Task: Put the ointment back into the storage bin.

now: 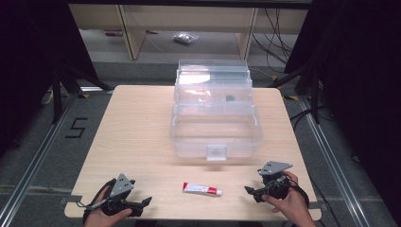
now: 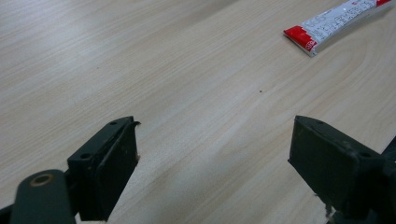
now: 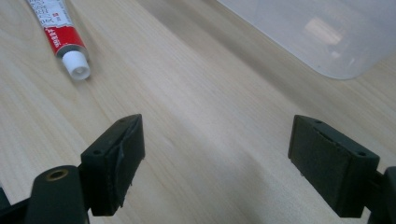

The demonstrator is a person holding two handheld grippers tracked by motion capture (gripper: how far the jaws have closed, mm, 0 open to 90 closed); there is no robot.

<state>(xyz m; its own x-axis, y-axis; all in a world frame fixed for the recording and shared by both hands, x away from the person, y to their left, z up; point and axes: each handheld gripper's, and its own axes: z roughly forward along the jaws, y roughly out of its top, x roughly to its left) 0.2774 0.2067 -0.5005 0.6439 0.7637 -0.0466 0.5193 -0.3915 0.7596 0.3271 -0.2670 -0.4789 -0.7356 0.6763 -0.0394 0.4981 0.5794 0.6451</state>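
A red and white tube (image 1: 202,189) with a white cap lies flat near the table's front edge, between the two hands. Its crimped red end (image 2: 302,38) shows at the top right of the left gripper view, its cap (image 3: 77,66) at the top left of the right gripper view. My left gripper (image 1: 147,202) rests low at the front left, open, jaws wide apart over bare wood (image 2: 215,154). My right gripper (image 1: 248,190) sits at the front right, also open with nothing between its jaws (image 3: 217,158). A clear plastic box (image 1: 215,127) with its lid raised stands at the table's middle.
The box's rounded corner (image 3: 336,42) lies ahead and to the right in the right gripper view. The light wooden table (image 1: 137,137) has bare room left of the box. Beyond the table are shelving legs, cables and a small bag on the floor (image 1: 185,38).
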